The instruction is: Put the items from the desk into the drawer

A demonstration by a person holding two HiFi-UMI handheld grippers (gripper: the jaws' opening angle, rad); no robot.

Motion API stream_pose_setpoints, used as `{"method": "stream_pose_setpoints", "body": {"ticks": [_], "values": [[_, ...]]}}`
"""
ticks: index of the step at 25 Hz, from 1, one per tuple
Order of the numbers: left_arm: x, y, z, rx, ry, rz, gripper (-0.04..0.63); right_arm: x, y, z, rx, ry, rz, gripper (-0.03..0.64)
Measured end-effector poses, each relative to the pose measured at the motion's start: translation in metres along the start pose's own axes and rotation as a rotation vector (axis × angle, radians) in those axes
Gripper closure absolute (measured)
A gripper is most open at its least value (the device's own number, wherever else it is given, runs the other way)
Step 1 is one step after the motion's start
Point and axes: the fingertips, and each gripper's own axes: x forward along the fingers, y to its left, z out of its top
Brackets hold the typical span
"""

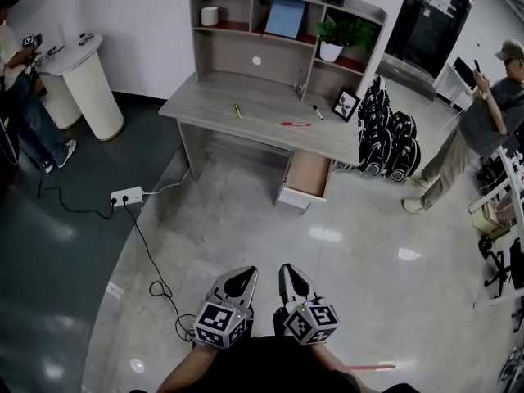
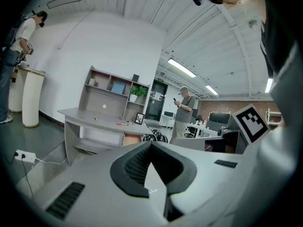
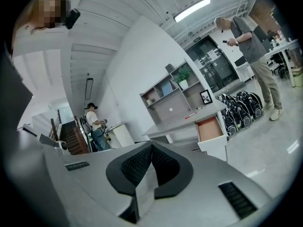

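All the stuff is sitting on the desk [image 1: 246, 97], upper middle of the head view. There's a red pen [image 1: 295, 124] lying flat near the front edge and a yellowish pen [image 1: 237, 110] off to its left. A black marker [image 1: 318, 112] lies just up and right of the red one, and a small picture frame [image 1: 345, 103] stands at the desk's right end.

The drawer [image 1: 307, 175] is under the right side of the desktop, pulled out, wooden inside showing.

On the shelf unit [image 1: 221, 51] at the back of the desk you can see a potted plant [image 1: 334, 38] and a blue book [image 1: 285, 16]. A pile of black backpacks [image 1: 385, 133] sits on the floor [image 1: 327, 260] right of the desk, and a white power strip [image 1: 127, 196] with its cable lies lower left of it.

Both tools are down at the bottom centre, well apart from the desk. The left gripper [image 1: 233, 283] and right gripper [image 1: 295, 283] are side by side, each with jaws pinched together at the tips and nothing in them.

One person [image 1: 20, 88] stands at the far left edge, a second one at the right edge.
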Motion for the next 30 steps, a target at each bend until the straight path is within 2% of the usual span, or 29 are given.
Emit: {"method": "stream_pose_setpoints", "body": {"ticks": [10,26,30], "values": [[0.054,0.07,0.031,-0.009,0.037,-0.025,0.595,0.095,-0.002,0.011,-0.055,0.062,-0.002,0.601],[0.119,0.174,0.08,0.007,0.032,-0.057,0.595,0.222,0.004,0.033,-0.106,0.052,0.009,0.601],[0.126,0.187,0.084,-0.055,0.023,-0.065,0.595,0.234,0.008,0.028,-0.11,0.061,0.003,0.601]]}}
